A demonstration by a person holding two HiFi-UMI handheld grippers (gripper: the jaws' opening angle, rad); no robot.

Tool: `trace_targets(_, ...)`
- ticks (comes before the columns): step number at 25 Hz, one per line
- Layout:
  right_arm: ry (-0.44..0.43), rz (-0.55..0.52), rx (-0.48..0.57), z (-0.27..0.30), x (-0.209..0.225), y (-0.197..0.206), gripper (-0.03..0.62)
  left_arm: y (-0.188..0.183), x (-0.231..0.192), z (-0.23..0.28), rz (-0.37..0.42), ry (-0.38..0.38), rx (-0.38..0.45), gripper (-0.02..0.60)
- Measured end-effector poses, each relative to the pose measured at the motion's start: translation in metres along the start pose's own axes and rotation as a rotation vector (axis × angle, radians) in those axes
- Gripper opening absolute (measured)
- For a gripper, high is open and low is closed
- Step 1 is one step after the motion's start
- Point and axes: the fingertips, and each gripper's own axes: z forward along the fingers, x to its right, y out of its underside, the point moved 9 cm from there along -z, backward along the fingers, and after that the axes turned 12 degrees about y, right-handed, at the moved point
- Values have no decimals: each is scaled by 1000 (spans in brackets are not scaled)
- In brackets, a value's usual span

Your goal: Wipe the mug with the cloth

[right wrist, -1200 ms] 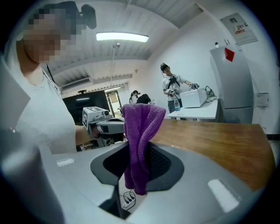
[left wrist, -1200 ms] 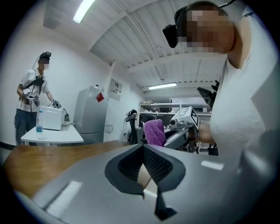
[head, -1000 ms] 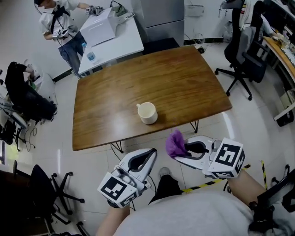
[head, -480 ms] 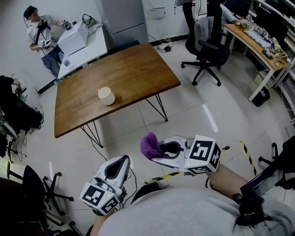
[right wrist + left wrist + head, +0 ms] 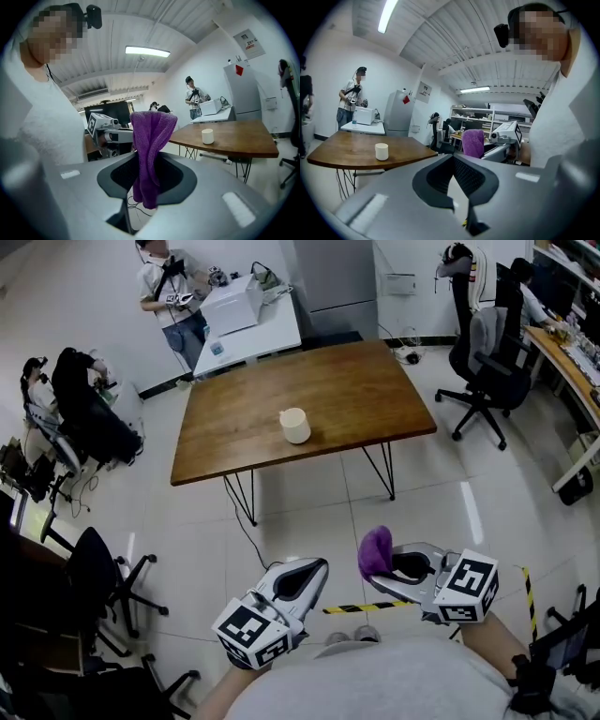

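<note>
Left tongs (image 5: 452, 158): fully closed, the two jaws meeting tip to tip with nothing between them; held low, over the floor (image 5: 291, 521).
Right tongs (image 5: 149, 160): clamped on the purple cloth (image 5: 151, 136), pinched partway along its length; the upper part stands bunched above the jaws and a shorter end hangs below.
Mug (image 5: 295, 426): cream, upright on the wooden counter (image 5: 366, 390), toward its near edge, well apart from both tongs.
Tongs to each other: side by side, apart, both pointing toward the counter.
Far end: a person (image 5: 169, 277) stands beside a white table (image 5: 272, 329).
</note>
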Motion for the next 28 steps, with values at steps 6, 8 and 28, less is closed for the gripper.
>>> trace_targets(6,3,58,1,20,-15,3,106,10,-8,-20,-14,27,-6,0)
trace_targets(8,6,57,-8,24,-18,2,106,12,-10,-24,-16,33,-5,0)
trace_targets(28,-21,2,9,43,-52,-17,106,6,-7,-59,17,25,-19,0)
